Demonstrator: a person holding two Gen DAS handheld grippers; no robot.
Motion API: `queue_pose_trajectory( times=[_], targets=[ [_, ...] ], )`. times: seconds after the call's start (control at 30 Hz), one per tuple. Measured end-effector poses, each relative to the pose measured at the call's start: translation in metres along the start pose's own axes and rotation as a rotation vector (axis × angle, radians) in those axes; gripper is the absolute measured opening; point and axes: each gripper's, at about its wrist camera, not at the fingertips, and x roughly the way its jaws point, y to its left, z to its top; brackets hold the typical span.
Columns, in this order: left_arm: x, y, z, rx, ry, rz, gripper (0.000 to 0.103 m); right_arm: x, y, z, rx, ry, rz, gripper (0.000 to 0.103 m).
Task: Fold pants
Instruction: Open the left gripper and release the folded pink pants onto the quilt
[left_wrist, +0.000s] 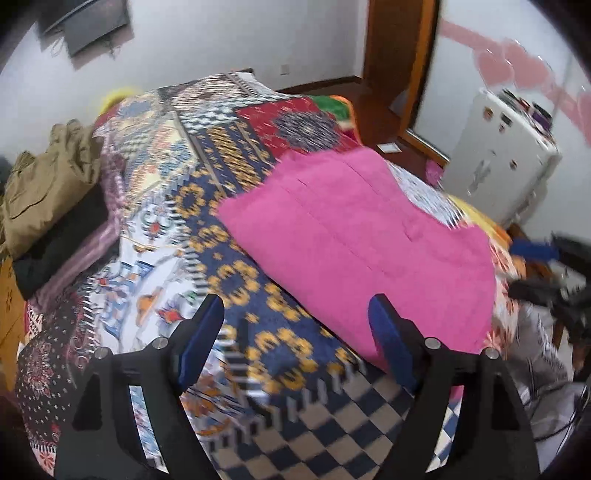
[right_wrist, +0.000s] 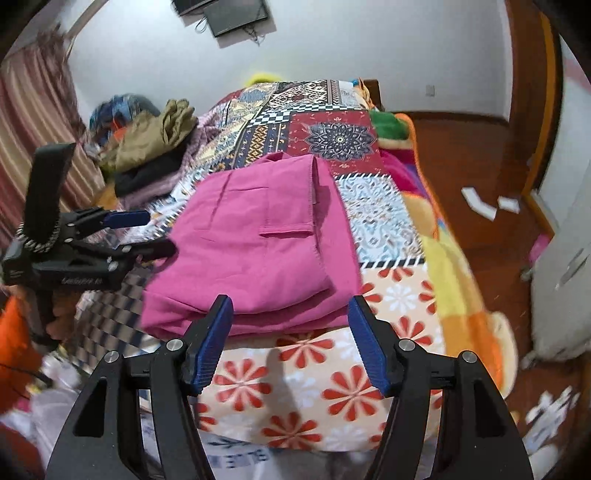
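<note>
Pink pants (left_wrist: 354, 236) lie folded in a thick stack on the patterned bedspread (left_wrist: 207, 206). In the right wrist view the pants (right_wrist: 258, 240) show a back pocket on top. My left gripper (left_wrist: 295, 317) is open and empty, just short of the stack's near-left edge. My right gripper (right_wrist: 288, 317) is open and empty, right at the stack's near edge. The left gripper (right_wrist: 133, 232) also shows at the left of the right wrist view, beside the pants. The right gripper (left_wrist: 543, 266) shows blurred at the right edge of the left wrist view.
A pile of olive and black clothes (left_wrist: 48, 192) lies at the bed's far left, also in the right wrist view (right_wrist: 147, 155). A white cabinet (left_wrist: 498, 162) stands right of the bed. Wooden floor (right_wrist: 461, 155) and a door frame (left_wrist: 399, 51) lie to the right.
</note>
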Motion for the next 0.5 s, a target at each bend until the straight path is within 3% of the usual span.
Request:
queue_pose_trajectory(
  times=[0.2, 0.3, 0.37, 0.5],
  targets=[
    [0.009, 0.032, 0.031, -0.037, -0.016, 0.059, 0.082, 0.008, 0.008, -0.004, 0.025, 0.023, 0.012, 0.067],
    [0.018, 0.051, 0.049, -0.067, -0.01, 0.048, 0.082, 0.008, 0.005, -0.008, 0.05, 0.029, 0.022, 0.067],
    [0.029, 0.063, 0.063, -0.083, -0.005, 0.031, 0.082, 0.01, 0.003, -0.009, 0.07, 0.038, 0.038, 0.067],
    [0.054, 0.074, 0.077, -0.102, 0.051, -0.096, 0.083, 0.017, 0.0, -0.01, 0.09, 0.075, 0.075, 0.067]
  ],
)
